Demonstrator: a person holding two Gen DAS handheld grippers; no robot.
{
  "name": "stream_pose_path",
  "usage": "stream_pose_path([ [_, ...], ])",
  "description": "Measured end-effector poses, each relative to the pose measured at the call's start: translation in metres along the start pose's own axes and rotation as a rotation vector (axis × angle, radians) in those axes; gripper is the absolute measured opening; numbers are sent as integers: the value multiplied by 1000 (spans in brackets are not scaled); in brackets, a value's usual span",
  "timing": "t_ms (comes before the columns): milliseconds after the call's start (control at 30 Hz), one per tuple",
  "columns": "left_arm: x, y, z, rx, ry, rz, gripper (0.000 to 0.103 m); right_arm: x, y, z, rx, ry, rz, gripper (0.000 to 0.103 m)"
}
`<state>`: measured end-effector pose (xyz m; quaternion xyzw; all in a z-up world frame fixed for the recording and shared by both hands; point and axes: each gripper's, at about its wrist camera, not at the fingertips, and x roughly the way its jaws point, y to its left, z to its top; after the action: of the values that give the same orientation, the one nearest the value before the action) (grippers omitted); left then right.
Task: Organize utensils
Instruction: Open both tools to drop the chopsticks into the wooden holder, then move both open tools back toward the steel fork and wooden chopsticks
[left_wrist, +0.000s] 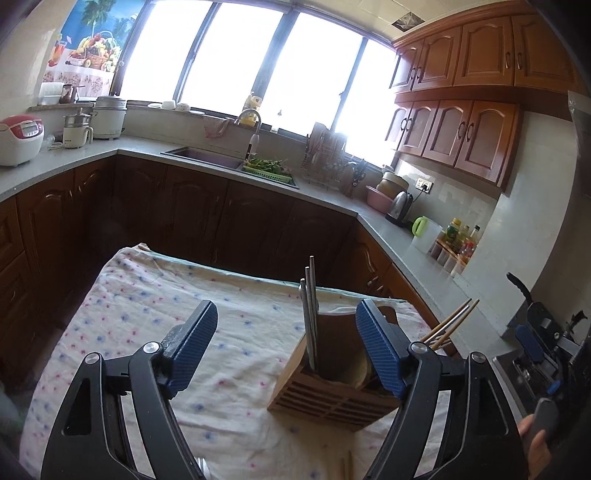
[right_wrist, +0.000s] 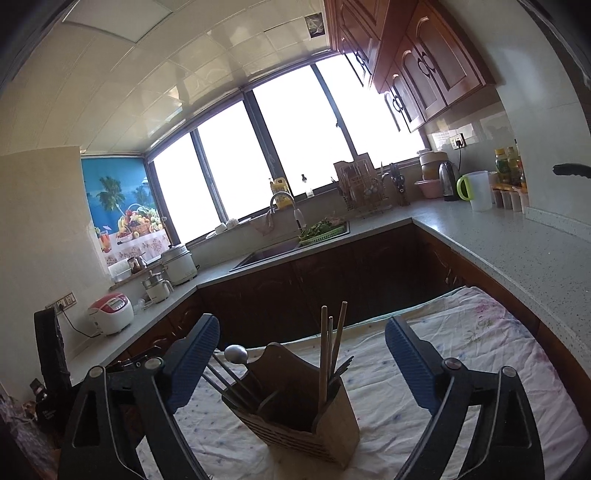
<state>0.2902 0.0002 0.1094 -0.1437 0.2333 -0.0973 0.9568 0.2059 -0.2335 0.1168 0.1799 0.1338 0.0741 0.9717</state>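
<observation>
Left gripper (left_wrist: 286, 354) and right gripper (right_wrist: 301, 362) both spread wide, nothing clamped; wooden utensil holder (right_wrist: 299, 417) ahead between fingers. No legible writing.

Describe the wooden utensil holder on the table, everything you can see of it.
The wooden utensil holder is a light-brown box with slatted lower sides and a taller curved divider splitting it into compartments. It stands upright on the flowered cloth. One compartment holds metal chopsticks, the other wooden chopsticks; a metal spoon and other metal utensils lean out of one side. Nothing else touches it.
</observation>
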Motion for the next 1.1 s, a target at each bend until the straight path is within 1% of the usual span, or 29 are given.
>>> stream_pose_path([
  [67,-11,5,-4,-4,6,11,81,-10,0,-1,0,-3,-3,101],
  [267,-42,20,-24,-22,41,20,82,-31,-4,-16,15,40,-7,102],
  [600,-89,38,-81,-25,136,42,82,-64,-11,-60,40,139,-15,102],
  [867,-103,41,-123,-15,224,53,82,-79,-11,-95,57,217,-12,102],
  [1100,-104,39,-153,-2,282,67,82,-78,-4,-119,36,277,-2,102],
])
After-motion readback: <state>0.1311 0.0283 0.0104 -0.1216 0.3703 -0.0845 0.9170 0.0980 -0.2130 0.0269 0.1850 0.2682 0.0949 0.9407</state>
